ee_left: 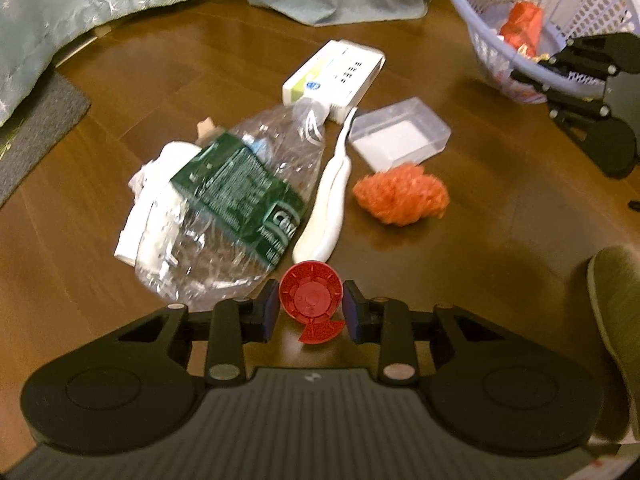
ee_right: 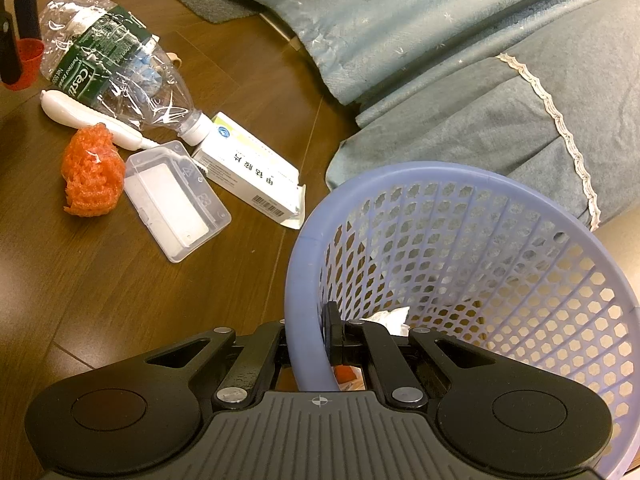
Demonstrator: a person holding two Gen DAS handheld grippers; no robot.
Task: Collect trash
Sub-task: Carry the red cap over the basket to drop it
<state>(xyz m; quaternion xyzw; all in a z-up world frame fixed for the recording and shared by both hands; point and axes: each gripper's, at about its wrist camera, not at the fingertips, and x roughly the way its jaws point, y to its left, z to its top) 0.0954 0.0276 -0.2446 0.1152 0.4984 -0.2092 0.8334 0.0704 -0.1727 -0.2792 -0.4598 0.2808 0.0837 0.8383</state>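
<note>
A: What is the left gripper (ee_left: 311,307) doing?

B: It is pinching a small red cap (ee_left: 311,295) between its two blue-padded fingers (ee_left: 267,312), just above the brown wood floor (ee_left: 120,80). The jaws are standing only as far apart as the cap is wide.

A: And the right gripper (ee_right: 310,338)?

B: It is clamping the near rim of a lavender mesh basket (ee_right: 480,208), one finger outside the wall and one inside, closed to the rim's thickness. White crumpled paper (ee_right: 390,318) is showing inside by the inner finger. From the left view, a red wrapper (ee_left: 522,24) is lying in the basket too.

A: Where is the rest of the trash sitting?

B: In a loose cluster on the floor, between the cap and the basket. A crushed clear bottle (ee_left: 236,200) is lying on its side; its dark green label is showing white letters that are reading "Cest", with smaller print too blurred to make out. A white tool handle (ee_left: 328,204) is lying just beside the bottle. Near it are an orange mesh wad (ee_left: 400,194) and a clear plastic case (ee_left: 400,136) with a white insert.

A: Any other writing?

B: A white carton (ee_right: 248,170) is touching the bottle's neck. It is showing a blue round logo, a line of Chinese characters and a barcode; I cannot read them with confidence.

A: What is surrounding all this?

B: Pale blue curtains (ee_right: 400,20) are draping onto the floor behind, a grey mat (ee_left: 36,128) is lying at one side, and a grey slipper (ee_left: 616,320) is showing at the left view's right edge.
</note>
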